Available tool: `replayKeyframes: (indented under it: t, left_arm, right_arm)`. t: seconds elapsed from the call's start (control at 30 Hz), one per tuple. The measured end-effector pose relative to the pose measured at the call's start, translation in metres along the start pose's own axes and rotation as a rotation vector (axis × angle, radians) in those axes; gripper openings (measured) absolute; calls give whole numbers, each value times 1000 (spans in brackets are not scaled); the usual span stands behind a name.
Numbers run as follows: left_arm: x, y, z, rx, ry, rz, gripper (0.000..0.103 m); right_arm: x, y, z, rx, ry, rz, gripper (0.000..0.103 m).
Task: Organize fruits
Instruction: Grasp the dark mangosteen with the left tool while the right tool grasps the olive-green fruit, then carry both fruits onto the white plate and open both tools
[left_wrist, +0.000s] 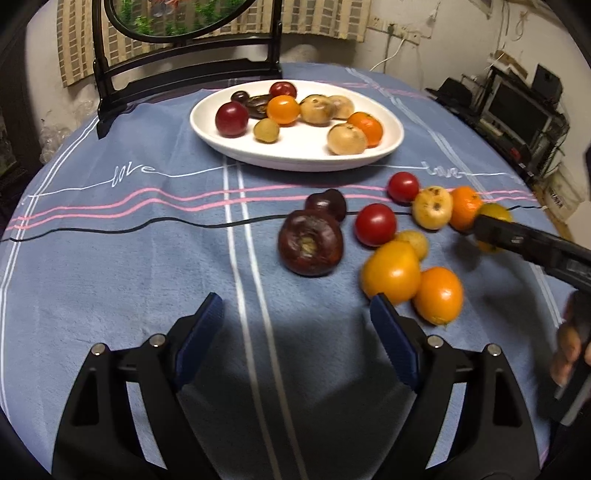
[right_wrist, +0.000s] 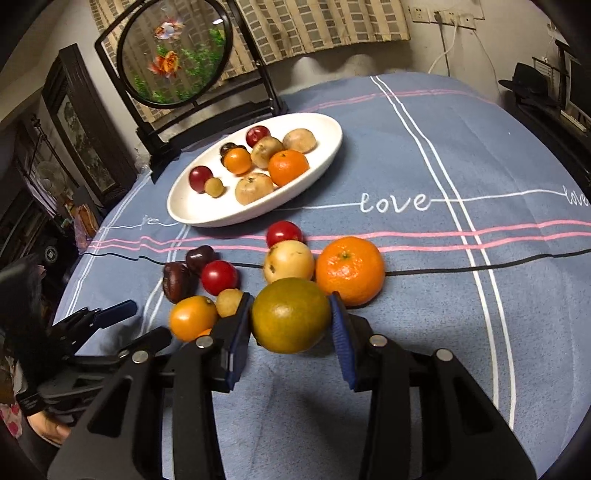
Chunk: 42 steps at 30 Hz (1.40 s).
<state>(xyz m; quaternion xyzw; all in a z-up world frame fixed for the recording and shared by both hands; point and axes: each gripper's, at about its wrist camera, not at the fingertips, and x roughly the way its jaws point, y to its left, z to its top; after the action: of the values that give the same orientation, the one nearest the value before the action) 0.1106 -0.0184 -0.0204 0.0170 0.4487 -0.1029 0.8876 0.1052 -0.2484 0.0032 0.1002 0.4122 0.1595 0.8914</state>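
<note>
My right gripper is shut on a greenish-yellow orange, its blue pads touching both sides, just above the blue tablecloth. In the left wrist view the orange is partly hidden behind the right gripper's fingers. My left gripper is open and empty, low over the cloth in front of a dark mangosteen. Loose fruits lie on the cloth: a bright orange, a pale round fruit, red tomatoes and yellow-orange fruits. A white oval plate holds several fruits.
A black-framed round goldfish screen stands behind the plate at the table's far edge. Shelves with electronics stand to the right of the table. Dark furniture stands to the left.
</note>
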Motion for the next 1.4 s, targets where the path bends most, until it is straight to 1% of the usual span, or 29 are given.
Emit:
replayKeyframes:
  t: [0.13, 0.33, 0.4, 0.43, 0.47, 0.5, 0.6, 0.73, 0.8, 0.9, 1.03, 1.13, 1.23, 1.33, 1.4]
  left_arm:
    - [7, -1, 10, 23, -7, 33, 84]
    - [26, 7, 25, -18, 9, 12, 82]
    - [30, 6, 27, -9, 10, 14, 76]
    - [31, 4, 27, 3, 5, 34, 68]
    - [30, 2, 25, 25, -12, 70, 50]
    - [28, 0, 23, 42, -24, 74, 42]
    - [24, -1, 21, 35, -8, 44, 42]
    - [18, -4, 17, 47, 4, 45, 43]
    - [13, -3, 15, 38, 8, 32, 43]
    - [3, 0, 14, 24, 2, 21, 43]
    - [-9, 1, 19, 34, -15, 16, 43]
    - [-20, 3, 32, 38, -37, 0, 43]
    - [-25, 6, 50, 41, -62, 1, 43]
    - [-21, 11, 73, 32, -72, -3, 43]
    - [-14, 16, 89, 16, -72, 2, 43]
  right_arm:
    - [-5, 4, -1, -14, -12, 10, 42]
    - [-3, 4, -2, -18, -3, 6, 42]
    - [-1, 5, -3, -22, 3, 5, 42]
    - [-1, 5, -3, -23, 5, 5, 42]
    - [0, 5, -3, -22, 6, 5, 42]
    - [0, 5, -3, -22, 7, 4, 42]
    - [1, 4, -3, -22, 9, 1, 42]
    - [1, 4, -3, -23, 9, 1, 42]
    - [1, 5, -3, -24, 11, 0, 42]
    - [1, 6, -3, -27, 10, 2, 42]
    - [-2, 7, -2, -23, -15, 18, 42]
    - [-9, 10, 1, -12, -37, 38, 42]
    - [-20, 21, 12, -31, -71, 56, 42]
    - [-21, 31, 34, -77, -81, 44, 42]
    - [-17, 36, 58, -107, -92, 25, 42]
